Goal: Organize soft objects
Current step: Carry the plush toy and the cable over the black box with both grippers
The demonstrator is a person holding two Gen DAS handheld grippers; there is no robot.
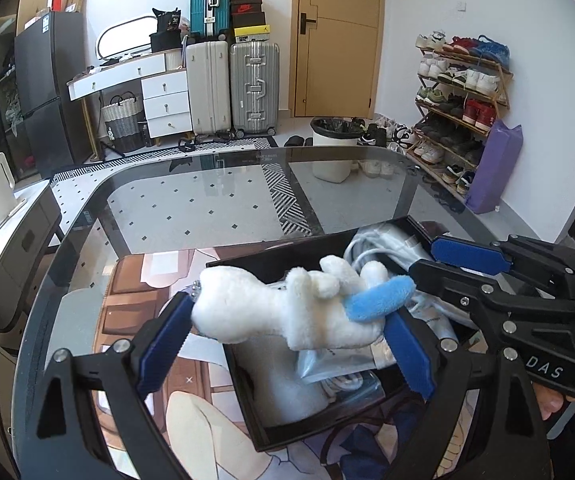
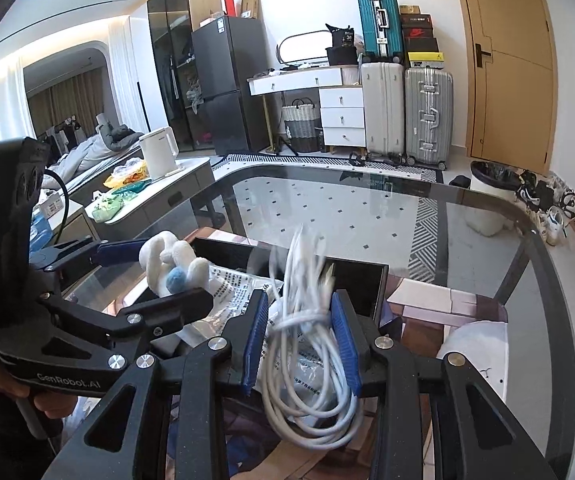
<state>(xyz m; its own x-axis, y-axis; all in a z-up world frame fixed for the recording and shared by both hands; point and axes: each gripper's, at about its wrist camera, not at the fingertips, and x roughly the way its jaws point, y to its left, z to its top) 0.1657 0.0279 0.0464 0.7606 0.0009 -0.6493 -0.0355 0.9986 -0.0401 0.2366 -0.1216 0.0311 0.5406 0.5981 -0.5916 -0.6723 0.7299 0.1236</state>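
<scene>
Firmly, the left gripper (image 1: 287, 320) clamps a fluffy white plush toy (image 1: 291, 312) with a blue limb over the black box (image 1: 247, 396). Beside it, the right gripper (image 2: 299, 336) pinches a coiled white cable (image 2: 307, 344) above bagged items there.

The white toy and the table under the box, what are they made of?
The white toy looks like soft plush fabric: its surface is fuzzy, with a fluffy blue part. The table looks like smooth tinted glass with a dark rim: the tiled floor shows through it and it gives reflections.
</scene>
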